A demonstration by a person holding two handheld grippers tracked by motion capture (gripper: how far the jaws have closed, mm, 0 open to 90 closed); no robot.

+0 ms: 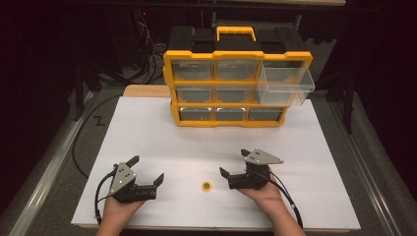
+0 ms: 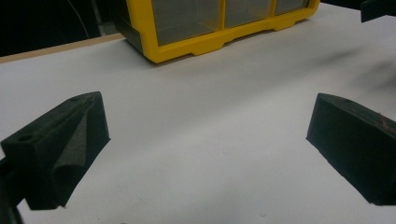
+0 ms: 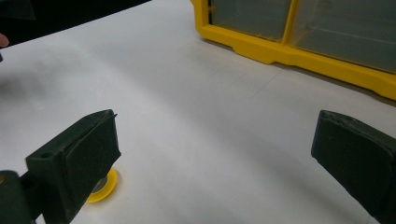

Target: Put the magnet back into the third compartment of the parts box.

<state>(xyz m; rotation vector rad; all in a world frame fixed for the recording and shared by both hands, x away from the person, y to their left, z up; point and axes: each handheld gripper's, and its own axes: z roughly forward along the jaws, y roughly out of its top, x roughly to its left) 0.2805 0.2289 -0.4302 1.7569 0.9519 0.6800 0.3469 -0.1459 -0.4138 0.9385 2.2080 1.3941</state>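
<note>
— Looking at the small yellow disc (image 1: 206,186), where does it lie?

— It lies flat on the white table sheet (image 1: 147,132), well in front of the yellow drawer organizer (image 1: 231,88), between both tools.

— And the tools?

— The right gripper (image 1: 235,162) is just beside the disc, jaws wide, holding nothing. The left gripper (image 1: 146,169) is near it, also wide and empty.

— Any drawer open?

— The organizer's upper right clear drawer (image 1: 285,83) is pulled out.
</note>
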